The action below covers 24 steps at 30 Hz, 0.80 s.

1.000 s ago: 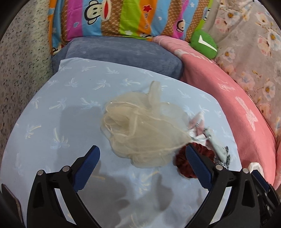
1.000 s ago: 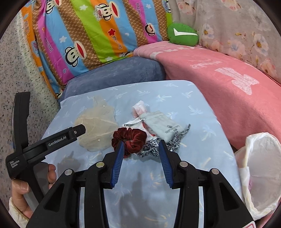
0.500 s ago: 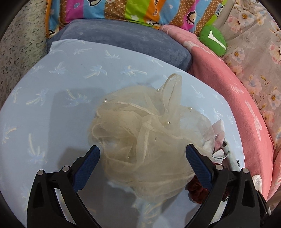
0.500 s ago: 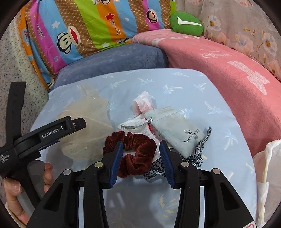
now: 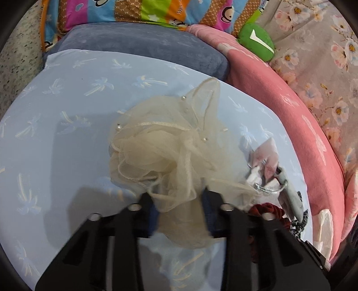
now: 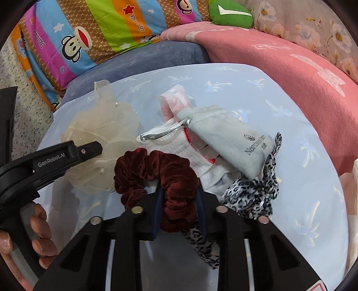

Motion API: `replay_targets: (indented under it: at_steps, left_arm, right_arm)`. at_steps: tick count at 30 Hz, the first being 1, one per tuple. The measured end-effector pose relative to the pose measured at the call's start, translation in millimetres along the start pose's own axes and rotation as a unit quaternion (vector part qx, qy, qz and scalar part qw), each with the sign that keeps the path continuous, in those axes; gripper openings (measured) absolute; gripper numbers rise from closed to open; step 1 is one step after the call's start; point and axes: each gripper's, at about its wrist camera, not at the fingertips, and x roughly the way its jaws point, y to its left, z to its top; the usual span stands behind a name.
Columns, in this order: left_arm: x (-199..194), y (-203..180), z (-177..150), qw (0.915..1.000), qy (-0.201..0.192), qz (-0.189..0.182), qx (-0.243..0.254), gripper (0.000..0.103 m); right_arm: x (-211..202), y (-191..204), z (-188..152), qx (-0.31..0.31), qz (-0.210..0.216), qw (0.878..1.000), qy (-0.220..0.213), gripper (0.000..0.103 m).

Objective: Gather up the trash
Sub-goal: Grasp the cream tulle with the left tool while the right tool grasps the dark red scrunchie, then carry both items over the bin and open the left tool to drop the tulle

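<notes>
A cream tulle pouf with pearls (image 5: 161,143) lies on the pale blue palm-print cushion (image 5: 67,112). My left gripper (image 5: 177,197) is closing, and its near edge is bunched between the pads. In the right wrist view my right gripper (image 6: 179,192) is closing on a dark red velvet scrunchie (image 6: 156,170), which is squeezed between its blue pads. Behind the scrunchie lie a white cloth (image 6: 176,143), a pink packet (image 6: 174,100), a grey drawstring pouch (image 6: 226,138) and a leopard-print strip (image 6: 252,192). A hand (image 6: 40,235) holds the left tool at the lower left.
A white plastic bag (image 5: 324,226) sits at the cushion's right edge by the pink blanket (image 6: 290,73). A grey-blue cushion (image 5: 145,47), a striped monkey pillow (image 6: 100,33) and a green plush (image 6: 230,13) lie behind. Speckled floor (image 5: 18,56) is at the left.
Both grippers came down toward the cushion. The left jaws went from wide open to closed on the tulle pouf. The right jaws narrowed onto the red scrunchie.
</notes>
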Motion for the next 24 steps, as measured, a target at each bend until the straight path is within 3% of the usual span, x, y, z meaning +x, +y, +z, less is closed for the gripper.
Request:
replay_targets:
  at_steps: [5,24]
  left_arm:
    - [-9,-10,-6,0.9999,-0.003,-0.011,0.008,0.011]
    - [-75,-75,-24,0.9958,-0.047,-0.045,0.065,0.007]
  right_arm:
    - [-15,1,-6,0.002,0.01,1.0,-0.005,0.017]
    - [-124,-17,-9,0.024,0.024,0.995,-0.09,0.016]
